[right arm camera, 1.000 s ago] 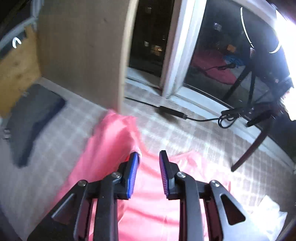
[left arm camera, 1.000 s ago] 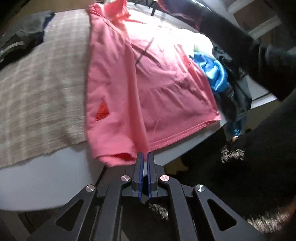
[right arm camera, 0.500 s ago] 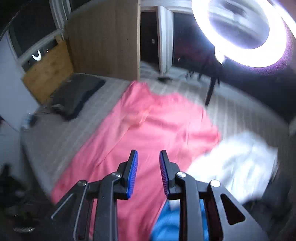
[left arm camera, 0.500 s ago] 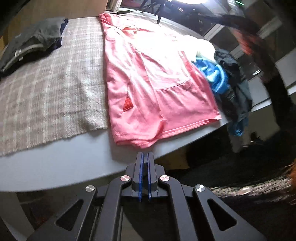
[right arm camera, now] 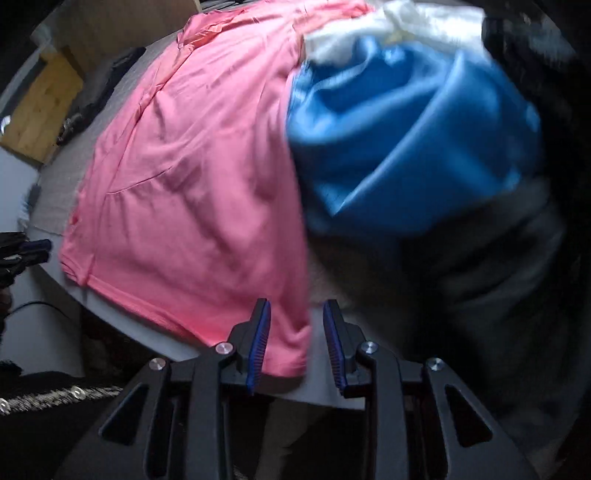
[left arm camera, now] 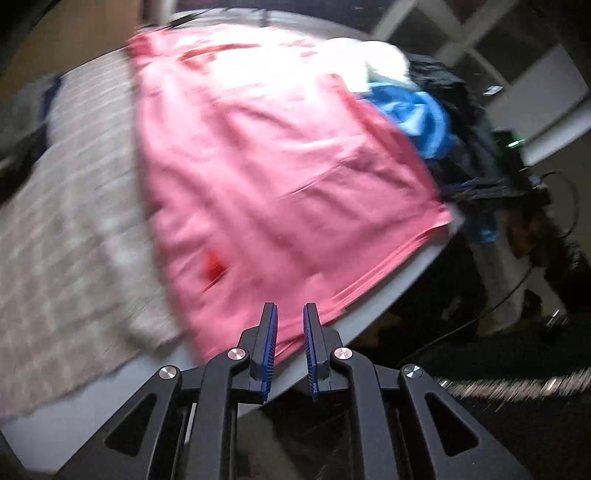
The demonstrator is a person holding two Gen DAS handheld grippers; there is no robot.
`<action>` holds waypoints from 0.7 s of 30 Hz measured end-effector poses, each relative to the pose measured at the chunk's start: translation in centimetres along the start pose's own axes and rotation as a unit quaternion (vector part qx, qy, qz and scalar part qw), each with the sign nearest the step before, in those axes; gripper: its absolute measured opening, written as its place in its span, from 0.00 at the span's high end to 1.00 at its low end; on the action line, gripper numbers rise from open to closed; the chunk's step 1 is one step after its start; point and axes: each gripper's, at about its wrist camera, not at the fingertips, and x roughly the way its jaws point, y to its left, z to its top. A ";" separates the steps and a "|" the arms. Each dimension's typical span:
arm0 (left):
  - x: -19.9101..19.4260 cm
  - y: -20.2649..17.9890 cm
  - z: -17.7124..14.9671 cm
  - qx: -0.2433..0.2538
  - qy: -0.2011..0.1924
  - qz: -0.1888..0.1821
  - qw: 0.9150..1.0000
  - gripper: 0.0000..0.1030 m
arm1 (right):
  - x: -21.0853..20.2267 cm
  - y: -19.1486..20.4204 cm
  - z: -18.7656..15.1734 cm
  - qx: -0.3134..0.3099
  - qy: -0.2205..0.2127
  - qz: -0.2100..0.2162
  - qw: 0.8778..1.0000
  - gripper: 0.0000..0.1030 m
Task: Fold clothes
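Observation:
A pink shirt (left arm camera: 266,177) lies spread flat on the table, its hem at the near edge; it also shows in the right wrist view (right arm camera: 192,192). My left gripper (left arm camera: 290,321) is open and empty, its tips just over the shirt's near hem. My right gripper (right arm camera: 297,317) is open and empty, its fingers on either side of the shirt's near right corner (right arm camera: 291,354). The left gripper's tips (right arm camera: 33,253) show at the left edge of the right wrist view.
A checked cloth (left arm camera: 66,236) covers the grey table (left arm camera: 110,391) left of the shirt. A heap of blue (right arm camera: 402,129), white (right arm camera: 399,26) and dark clothes (left arm camera: 461,122) lies right of the shirt. A dark folded garment (right arm camera: 96,92) lies far left.
The left gripper has opened and moved in to the shirt's hem. The right gripper has dropped from high over the table to the shirt's near right corner.

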 end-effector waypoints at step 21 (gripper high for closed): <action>13.2 -16.4 9.5 0.027 -0.023 -0.067 0.997 0.66 | -2.9 -6.7 32.2 -0.067 -0.153 -0.052 0.985 0.57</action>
